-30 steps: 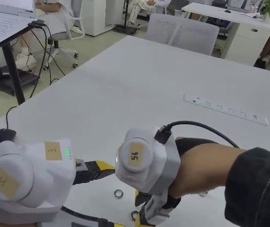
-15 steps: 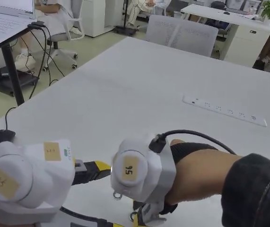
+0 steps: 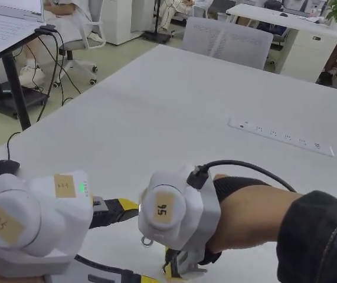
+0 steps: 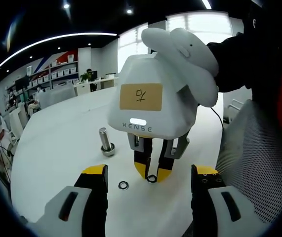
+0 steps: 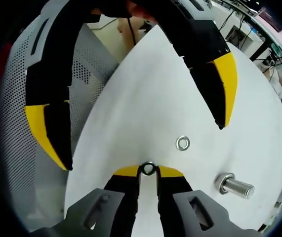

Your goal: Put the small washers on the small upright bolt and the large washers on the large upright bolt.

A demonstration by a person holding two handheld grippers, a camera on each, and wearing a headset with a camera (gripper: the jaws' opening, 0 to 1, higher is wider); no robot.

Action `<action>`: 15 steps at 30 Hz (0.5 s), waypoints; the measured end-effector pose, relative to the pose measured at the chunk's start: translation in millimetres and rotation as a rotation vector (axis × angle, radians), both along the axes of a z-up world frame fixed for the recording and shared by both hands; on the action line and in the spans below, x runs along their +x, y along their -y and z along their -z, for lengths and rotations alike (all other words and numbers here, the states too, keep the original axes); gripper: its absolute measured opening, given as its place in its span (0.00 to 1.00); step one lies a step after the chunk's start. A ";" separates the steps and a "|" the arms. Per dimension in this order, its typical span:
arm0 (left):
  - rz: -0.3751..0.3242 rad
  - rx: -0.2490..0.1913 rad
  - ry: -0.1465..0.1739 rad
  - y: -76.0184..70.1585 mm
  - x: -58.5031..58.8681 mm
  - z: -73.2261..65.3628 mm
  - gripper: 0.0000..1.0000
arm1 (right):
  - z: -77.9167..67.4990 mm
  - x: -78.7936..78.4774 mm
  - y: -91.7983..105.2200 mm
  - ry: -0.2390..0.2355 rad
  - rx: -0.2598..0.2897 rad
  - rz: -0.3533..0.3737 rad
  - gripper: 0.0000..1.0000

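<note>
We've brought the right gripper [image 5: 148, 174] down to the table [image 3: 174, 106], pinched on a small washer [image 4: 151, 178], left gripper [image 5: 138, 121] gaping empty, so the nearby upright bolt [image 4: 105, 141] looks next.

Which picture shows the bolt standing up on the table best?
The left gripper view: the bolt stands whole and upright on the table. The right gripper view catches the bolt near the edge, tipped sideways in the picture.
</note>
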State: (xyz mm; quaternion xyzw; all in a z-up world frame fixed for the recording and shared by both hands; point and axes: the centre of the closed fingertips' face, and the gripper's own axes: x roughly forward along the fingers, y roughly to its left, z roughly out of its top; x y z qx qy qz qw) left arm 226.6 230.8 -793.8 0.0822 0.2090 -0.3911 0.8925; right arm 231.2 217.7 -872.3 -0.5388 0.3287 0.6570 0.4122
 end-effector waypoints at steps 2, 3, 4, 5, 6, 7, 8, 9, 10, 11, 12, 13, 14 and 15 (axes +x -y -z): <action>0.001 0.002 -0.001 0.1 0.1 0.3 0.68 | 0.1 0.0 0.1 -0.002 0.000 0.002 0.14; 0.001 0.002 0.000 0.1 0.1 0.3 0.68 | 0.1 0.0 0.5 -0.003 -0.001 0.005 0.14; 0.001 0.003 -0.001 0.2 0.1 0.6 0.68 | -0.1 0.6 1.0 -0.004 -0.002 0.008 0.14; 0.002 0.002 -0.001 0.3 0.1 0.6 0.68 | 0.0 1.2 2.1 -0.004 -0.004 0.009 0.14; 0.003 0.001 -0.001 0.5 0.1 0.6 0.68 | -0.1 2.2 3.4 -0.004 -0.006 0.013 0.14; 0.002 0.002 -0.001 0.5 0.1 0.7 0.68 | -0.1 2.8 4.1 -0.004 -0.006 0.017 0.14; 0.003 0.004 -0.002 0.4 0.1 1.1 0.68 | 0.0 3.8 5.7 -0.005 -0.008 0.022 0.14; 0.003 0.004 -0.002 0.5 0.0 1.2 0.67 | -0.1 4.1 7.0 -0.007 -0.009 0.027 0.13; 0.004 0.001 -0.003 1.0 -0.2 1.2 0.67 | -0.1 4.3 8.1 -0.008 -0.010 0.032 0.13; 0.005 0.003 -0.002 0.9 -0.1 1.3 0.67 | 0.0 4.6 10.2 -0.009 -0.014 0.036 0.13; 0.005 0.003 -0.003 1.0 -0.2 1.6 0.67 | 0.0 4.7 11.4 -0.010 -0.016 0.038 0.13; 0.006 0.003 -0.003 1.2 -0.3 1.6 0.67 | 0.1 4.7 13.9 -0.010 -0.020 0.041 0.13; 0.006 0.004 -0.003 1.4 -0.2 1.7 0.67 | 0.1 4.9 15.1 -0.010 -0.020 0.041 0.13; 0.007 0.005 -0.003 1.4 -0.3 1.9 0.67 | 0.0 5.0 16.9 -0.010 -0.022 0.046 0.13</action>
